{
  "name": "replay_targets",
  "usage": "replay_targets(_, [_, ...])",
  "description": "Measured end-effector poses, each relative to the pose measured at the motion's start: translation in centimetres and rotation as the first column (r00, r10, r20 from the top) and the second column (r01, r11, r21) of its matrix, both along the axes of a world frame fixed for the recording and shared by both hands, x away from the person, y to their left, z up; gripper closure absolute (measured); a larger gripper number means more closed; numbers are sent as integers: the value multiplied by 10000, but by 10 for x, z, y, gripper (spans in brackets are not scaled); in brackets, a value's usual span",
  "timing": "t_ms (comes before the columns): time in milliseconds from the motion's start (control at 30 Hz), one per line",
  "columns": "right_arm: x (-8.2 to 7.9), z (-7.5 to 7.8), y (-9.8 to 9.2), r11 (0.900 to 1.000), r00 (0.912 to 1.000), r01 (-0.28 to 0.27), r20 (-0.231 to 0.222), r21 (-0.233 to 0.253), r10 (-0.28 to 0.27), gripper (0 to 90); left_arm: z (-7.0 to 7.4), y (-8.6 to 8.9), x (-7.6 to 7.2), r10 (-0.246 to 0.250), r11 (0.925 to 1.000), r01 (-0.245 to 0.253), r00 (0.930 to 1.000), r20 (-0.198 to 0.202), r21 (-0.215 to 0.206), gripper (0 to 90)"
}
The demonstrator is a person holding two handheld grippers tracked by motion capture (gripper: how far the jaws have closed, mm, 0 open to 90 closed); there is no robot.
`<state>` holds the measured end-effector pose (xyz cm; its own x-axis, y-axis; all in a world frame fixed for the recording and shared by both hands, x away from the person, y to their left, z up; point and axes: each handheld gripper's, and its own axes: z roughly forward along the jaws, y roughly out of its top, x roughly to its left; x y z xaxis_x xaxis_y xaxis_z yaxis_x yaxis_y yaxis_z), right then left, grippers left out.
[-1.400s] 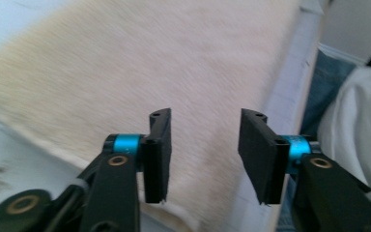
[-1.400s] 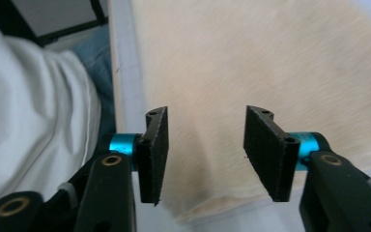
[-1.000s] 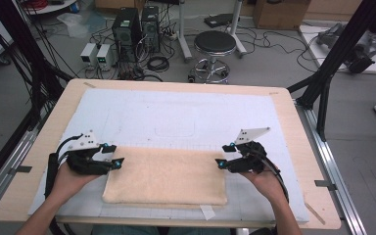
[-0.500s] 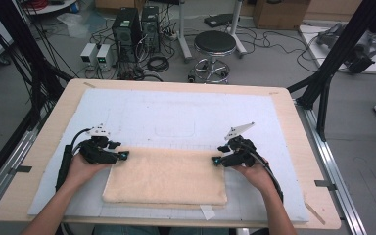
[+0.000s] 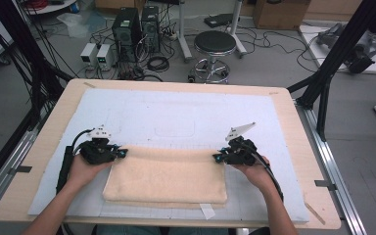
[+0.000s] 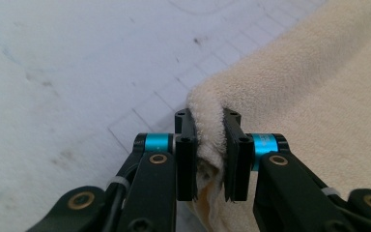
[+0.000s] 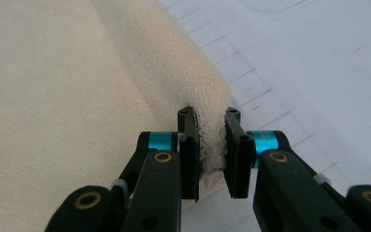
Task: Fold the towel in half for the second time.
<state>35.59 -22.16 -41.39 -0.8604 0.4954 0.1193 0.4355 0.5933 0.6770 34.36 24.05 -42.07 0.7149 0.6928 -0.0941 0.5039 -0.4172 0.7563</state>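
Observation:
A cream towel (image 5: 169,176) lies folded on the white mat near the table's front edge. My left gripper (image 5: 120,153) is shut on the towel's far left corner; in the left gripper view a bunch of towel (image 6: 210,116) is pinched at the left gripper (image 6: 207,125). On the other side my right gripper (image 5: 218,158) is shut on the far right corner, and the right gripper view has towel (image 7: 207,121) squeezed at the right gripper (image 7: 208,126). A hand holds each gripper from below.
The white gridded mat (image 5: 186,115) covers most of the wooden table (image 5: 293,122). A small paper tag (image 5: 207,211) lies at the mat's front edge. Behind the table are a stool (image 5: 215,44), computer boxes (image 5: 136,24) and cables on the floor.
Both grippers have moved away from me, carrying the towel's far edge with them. The towel now lies deeper front to back.

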Motion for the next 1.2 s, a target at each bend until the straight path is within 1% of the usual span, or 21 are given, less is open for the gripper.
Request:
replay_targets(100, [2,11,0,9993,9987,320,406,-179,-313,798,9,-7,6,469,9989,-471,9968,645,14,784])
replay_targets(133, [6,14,-1,9990,9975,405,589,-166,-394,798,12,-9,10,675,9977,-667,9941,844,-126,783])
replay_targets(167, [10,18,-2,9977,9959,646,653,-195,-632,797,15,-12,15,875,9960,-856,9915,965,-239,783])
replay_targets(200, [17,22,-3,9967,9935,785,848,-184,-766,797,18,-15,22,954,9954,-942,9901,1030,-170,782])
replay_targets(267, [30,30,-5,9937,9887,1119,1014,-70,-1106,795,23,-19,37,1108,9938,-1103,9880,1079,-106,781])
replay_targets(400, [57,37,-5,9863,9785,1643,1288,-167,-1608,789,28,-25,66,1627,9867,-1610,9809,1063,-241,779])
replay_targets(433, [63,36,-4,9841,9768,1774,1244,-116,-1746,788,28,-25,73,1728,9849,-1712,9804,945,-246,779])
replay_targets(533, [79,27,-3,9799,9758,1988,955,-148,-1965,768,20,-29,85,1782,9837,-1794,9806,818,78,772])
replay_targets(567, [83,20,-2,9786,9760,2039,836,-274,-2010,744,15,-29,88,1807,9831,-1824,9809,721,176,754])
replay_targets(600, [86,14,-2,9745,9736,2199,724,-443,-2164,679,11,-29,90,1904,9804,-1931,9797,620,402,698])
replay_targets(633, [89,10,-2,9686,9689,2424,651,-549,-2388,624,9,-28,91,2019,9775,-2050,9776,597,502,618])
replay_targets(667, [91,7,-3,9652,9656,2572,534,-480,-2547,575,7,-27,91,2044,9772,-2067,9777,487,477,561])
replay_targets(700, [91,6,-4,9646,9648,2618,359,-328,-2606,534,8,-24,90,1985,9789,-2001,9793,390,417,530])
replay_targets(733, [90,7,-4,9643,9644,2629,376,-307,-2617,513,9,-22,89,1945,9803,-1955,9803,359,285,505])
replay_targets(800, [83,16,-4,9664,9639,2555,841,-272,-2525,487,15,-20,83,1834,9826,-1845,9818,490,199,480])
replay_targets(867, [76,25,-4,9686,9629,2481,1139,-154,-2449,471,21,-17,74,1727,9850,-1723,9810,884,-122,461])
replay_targets(1000, [56,35,-3,9807,9721,1929,1294,319,-1954,436,23,-9,53,1313,9910,-1278,9856,1070,-397,416])
replay_targets(1033, [51,35,-3,9826,9727,1835,1394,291,-1858,427,22,-7,48,1122,9931,-1078,9879,1070,-461,417])
replay_targets(1133, [40,28,0,9891,9793,1464,1388,181,-1475,396,14,-7,33,598,9972,-548,9930,1018,-507,404])
replay_targets(1167, [37,25,2,9905,9809,1371,1382,95,-1371,390,11,-7,30,404,9979,-355,9951,907,-541,407])
replay_targets(1200, [34,21,4,9917,9822,1289,1385,-36,-1272,384,9,-8,29,155,9981,-116,9978,639,-601,409])
